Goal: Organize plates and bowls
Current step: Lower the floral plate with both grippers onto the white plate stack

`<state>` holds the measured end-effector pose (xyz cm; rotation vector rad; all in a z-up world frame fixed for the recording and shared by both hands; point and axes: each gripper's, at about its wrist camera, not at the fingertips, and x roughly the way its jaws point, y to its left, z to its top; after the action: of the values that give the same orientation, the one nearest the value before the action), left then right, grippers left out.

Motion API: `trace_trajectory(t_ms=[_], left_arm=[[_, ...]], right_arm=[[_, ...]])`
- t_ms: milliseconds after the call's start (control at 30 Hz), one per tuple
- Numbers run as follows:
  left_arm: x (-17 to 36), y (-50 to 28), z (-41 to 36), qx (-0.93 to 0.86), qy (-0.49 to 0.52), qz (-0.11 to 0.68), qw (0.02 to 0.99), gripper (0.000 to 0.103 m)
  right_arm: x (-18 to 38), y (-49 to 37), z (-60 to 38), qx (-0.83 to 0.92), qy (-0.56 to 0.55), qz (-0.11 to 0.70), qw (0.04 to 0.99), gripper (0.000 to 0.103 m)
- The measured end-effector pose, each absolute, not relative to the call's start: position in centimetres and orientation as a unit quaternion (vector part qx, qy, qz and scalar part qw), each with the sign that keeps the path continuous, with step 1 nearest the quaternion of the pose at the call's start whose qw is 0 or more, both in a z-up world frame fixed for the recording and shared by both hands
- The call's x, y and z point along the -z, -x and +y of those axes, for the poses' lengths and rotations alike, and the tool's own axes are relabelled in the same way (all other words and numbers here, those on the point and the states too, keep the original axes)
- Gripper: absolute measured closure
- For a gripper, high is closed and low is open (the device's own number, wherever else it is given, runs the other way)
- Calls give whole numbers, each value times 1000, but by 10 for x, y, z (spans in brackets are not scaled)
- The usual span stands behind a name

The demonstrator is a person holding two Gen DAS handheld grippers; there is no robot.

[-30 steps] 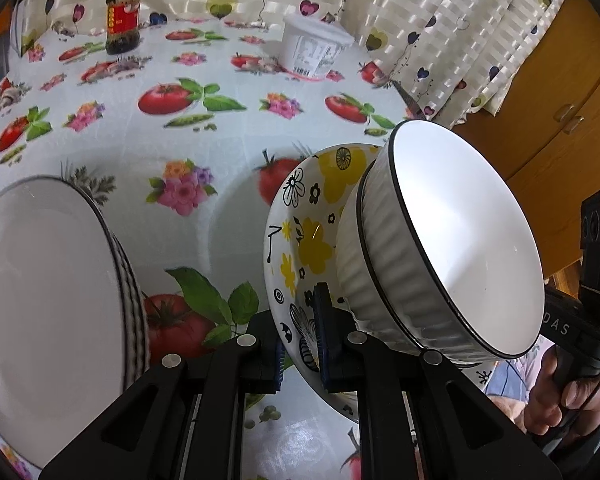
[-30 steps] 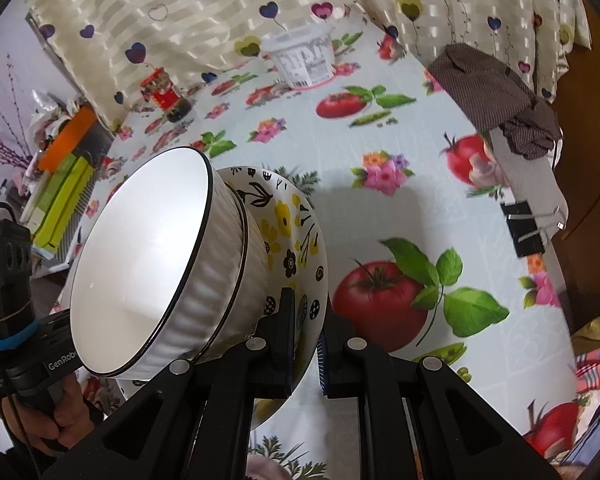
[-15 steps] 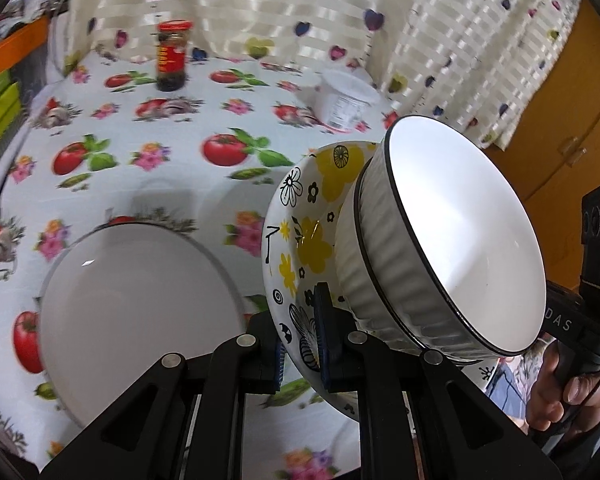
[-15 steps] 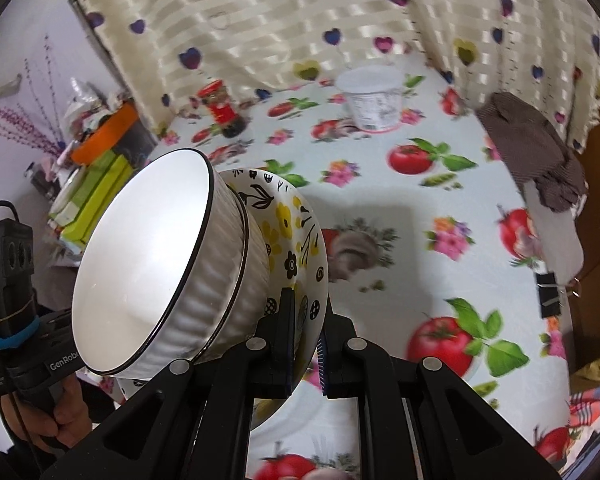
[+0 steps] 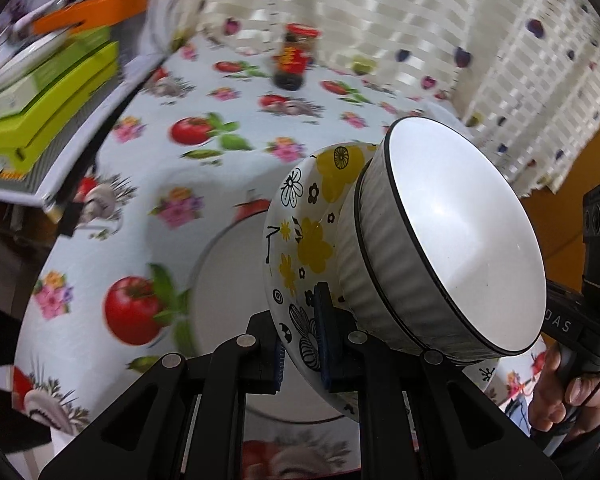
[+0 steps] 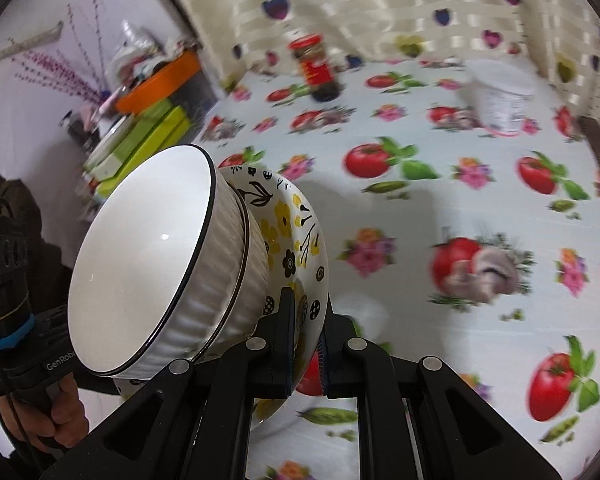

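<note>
Bowls (image 5: 452, 240) nested, mouths sideways

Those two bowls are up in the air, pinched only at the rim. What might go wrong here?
1. The white ribbed bowl only sits loose inside the flowered bowl; tilted like this, it may slide out.
2. The left gripper and right gripper each clamp just a thin edge of rim, so the bowl may slip.
3. A drop would likely land on the white plate below and chip it.
</note>
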<state>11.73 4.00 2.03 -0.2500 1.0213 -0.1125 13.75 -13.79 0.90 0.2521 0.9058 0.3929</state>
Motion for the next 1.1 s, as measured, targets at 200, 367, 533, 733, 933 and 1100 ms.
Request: trace_trajectory(t_ms=[200, 367, 533, 733, 933, 1100], left_arm=[[-8, -111, 71, 30, 137, 491, 860, 90], [2, -110, 80, 28, 146, 494, 856, 90], [10, -111, 80, 31, 147, 501, 853, 90], [17, -113, 78, 32, 146, 511, 847, 90], [24, -113, 76, 34, 144, 519, 842, 90], [26, -114, 74, 35, 144, 517, 843, 90]], right_arm=[[0, -152, -102, -209, -107, 448, 863, 94], [8, -156, -92, -211, -102, 455, 859, 94], [16, -159, -92, -207, -104, 463, 856, 94], [23, -161, -93, -203, -105, 471, 852, 94], [31, -159, -95, -200, -106, 479, 848, 94], [33, -159, -98, -199, -108, 478, 849, 94]])
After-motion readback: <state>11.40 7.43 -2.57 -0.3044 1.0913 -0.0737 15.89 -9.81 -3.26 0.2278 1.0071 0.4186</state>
